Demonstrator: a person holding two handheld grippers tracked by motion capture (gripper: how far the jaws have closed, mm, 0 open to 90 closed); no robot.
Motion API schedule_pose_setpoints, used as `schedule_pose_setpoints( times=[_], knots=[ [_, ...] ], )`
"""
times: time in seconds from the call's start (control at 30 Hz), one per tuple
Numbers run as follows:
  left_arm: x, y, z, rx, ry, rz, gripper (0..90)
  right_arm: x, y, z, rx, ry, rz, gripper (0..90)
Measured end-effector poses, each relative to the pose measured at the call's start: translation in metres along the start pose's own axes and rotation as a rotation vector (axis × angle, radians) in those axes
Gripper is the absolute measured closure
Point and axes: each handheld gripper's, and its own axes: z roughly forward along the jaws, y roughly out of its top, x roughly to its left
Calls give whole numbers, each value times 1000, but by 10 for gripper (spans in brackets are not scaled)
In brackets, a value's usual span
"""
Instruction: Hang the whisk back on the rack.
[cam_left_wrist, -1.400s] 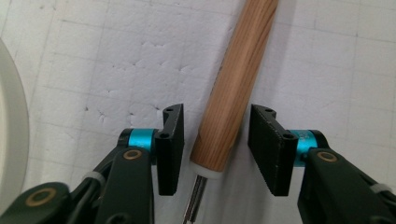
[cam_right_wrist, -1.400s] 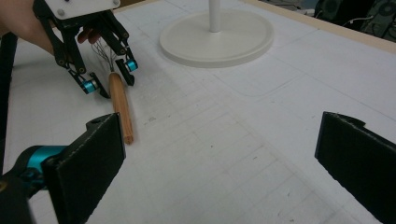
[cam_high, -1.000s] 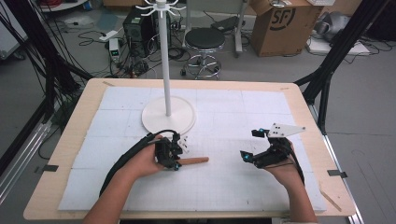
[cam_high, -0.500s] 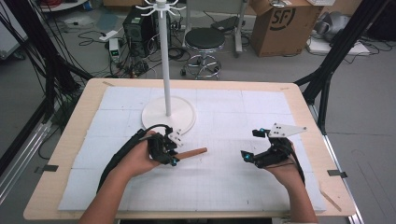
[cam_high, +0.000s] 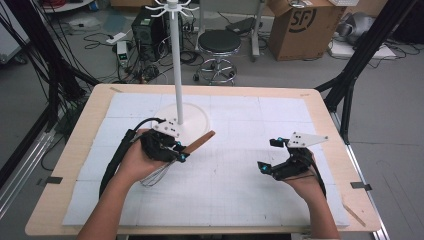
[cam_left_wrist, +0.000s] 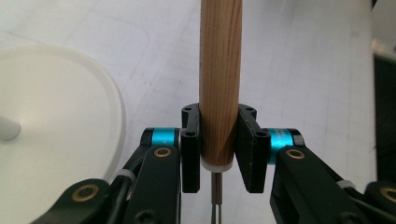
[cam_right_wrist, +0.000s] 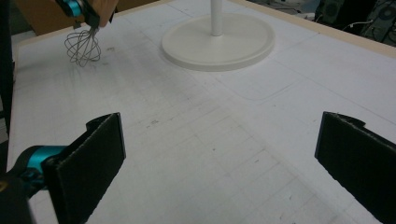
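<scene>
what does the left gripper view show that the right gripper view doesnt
Left gripper view alone: its jaws clamped on the whisk's wooden handle, just above the handle's white collar.

Right gripper view alone: its own jaws standing wide apart with nothing between them, and the whisk's wire loops hanging off the mat under the left gripper.

Both share: the stand's round white base and the white mat.

A wooden counter (cam_high: 75, 150) carries a white gridded mat (cam_high: 240, 175); a white stand's round base (cam_high: 192, 120) rests far left on it.

Whisk (cam_left_wrist: 219, 84): smooth wooden handle, thin metal wires; matt white stand base (cam_high: 192, 122).
</scene>
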Motion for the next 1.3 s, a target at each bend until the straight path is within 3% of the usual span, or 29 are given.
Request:
schedule_pose_setpoints(
  times=[0.2,0.47,0.8,1.3],
  knots=[
    [5,5,-16,-96,-9,-42,735,0,1,-1,-3,-4,-3,8],
    [9,17,-39,-131,25,-39,734,1,1,0,0,1,-3,8],
    [23,38,-75,-273,6,-57,734,1,2,0,-3,0,-8,7],
    [46,83,-116,-293,54,-39,734,1,1,0,6,-4,-9,8]
  ],
)
